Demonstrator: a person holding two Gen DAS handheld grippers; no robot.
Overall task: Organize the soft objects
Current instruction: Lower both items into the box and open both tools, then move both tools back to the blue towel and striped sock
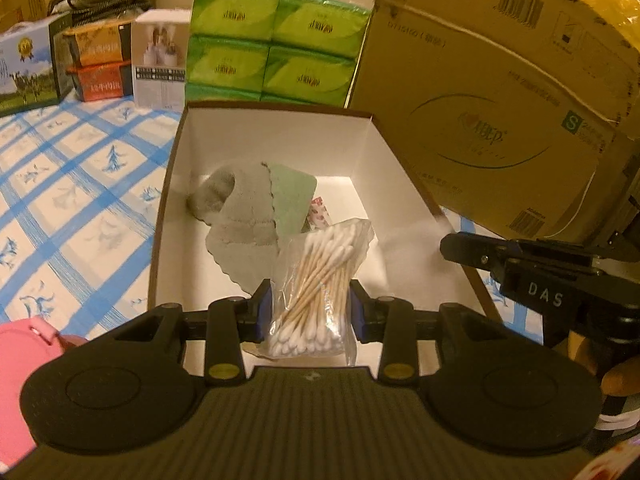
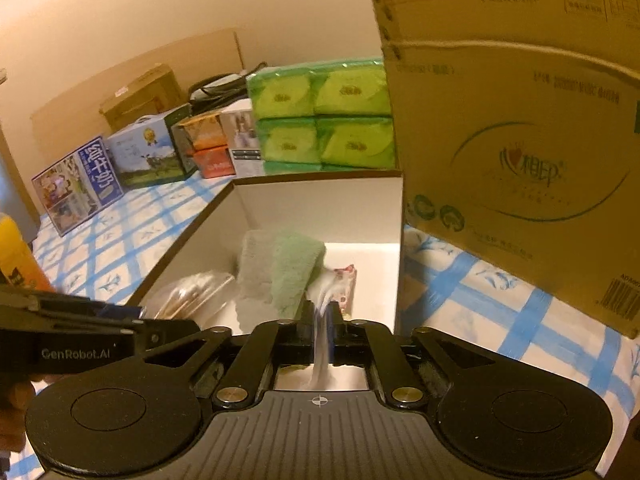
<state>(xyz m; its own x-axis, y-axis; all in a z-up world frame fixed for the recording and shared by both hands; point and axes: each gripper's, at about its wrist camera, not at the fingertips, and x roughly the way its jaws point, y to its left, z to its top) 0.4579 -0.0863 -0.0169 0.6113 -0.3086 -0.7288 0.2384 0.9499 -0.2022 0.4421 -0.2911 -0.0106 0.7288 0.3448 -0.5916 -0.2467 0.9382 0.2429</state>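
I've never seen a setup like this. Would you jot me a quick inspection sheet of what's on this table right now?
Surface: blue-and-white checked cloth.
Job's things: open white box holding a grey-green towel and a small patterned packet; bag of cotton swabs over the box.
Clutter: green tissue packs, big cardboard carton, milk carton boxes, pink item.
Grippers: left gripper shut on the bag of cotton swabs; right gripper pinching a thin clear wrapper.
Cables: nothing seen.
Surroundings: plain wall.
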